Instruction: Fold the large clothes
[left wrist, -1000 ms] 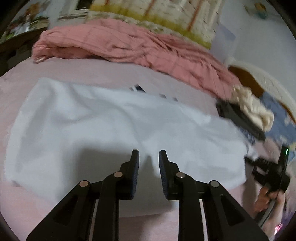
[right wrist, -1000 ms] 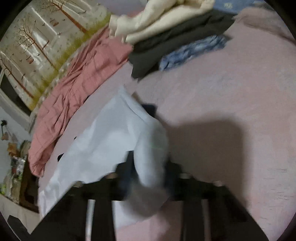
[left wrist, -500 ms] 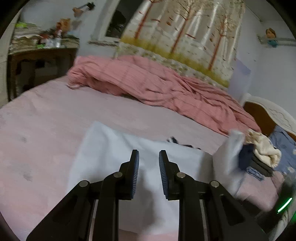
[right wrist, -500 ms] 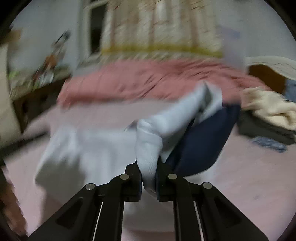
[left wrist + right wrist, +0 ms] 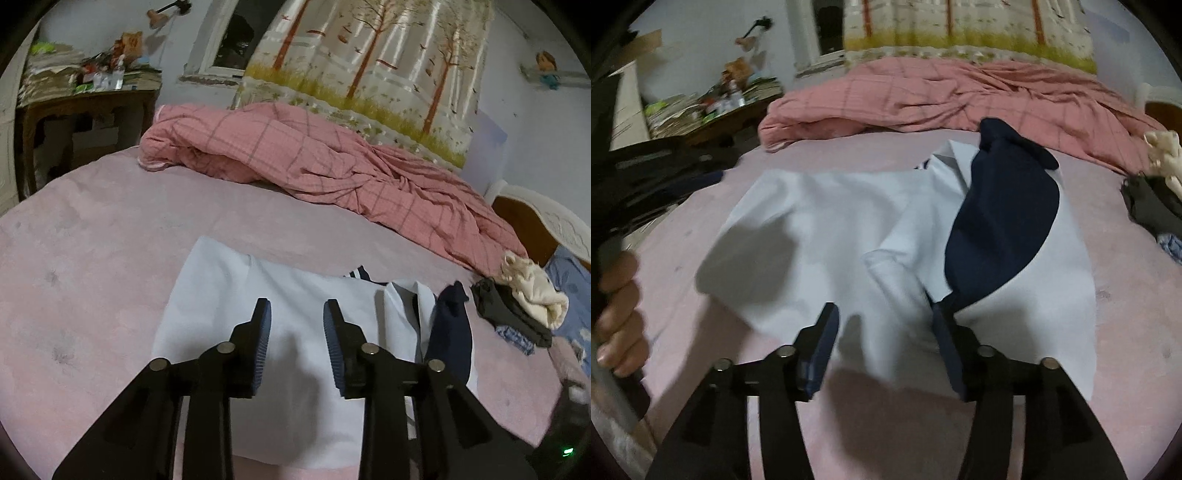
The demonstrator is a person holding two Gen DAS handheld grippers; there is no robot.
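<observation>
right gripper point(image 5: 882, 332) jaws just opened, i dropped sleeve onto white shirt point(image 5: 295, 332); left gripper point(image 5: 297, 332) jaws eased apart, empty. fold laid.

1. The left gripper point(image 5: 297, 314) is held pointing downward; its jaws have just been opening and stand slightly apart, with nothing pressed.
2. The right gripper point(image 5: 884, 317) has just been opened wide; no cloth is clamped.
3. A hand point(image 5: 618, 317) is seen gripping a handle.
</observation>
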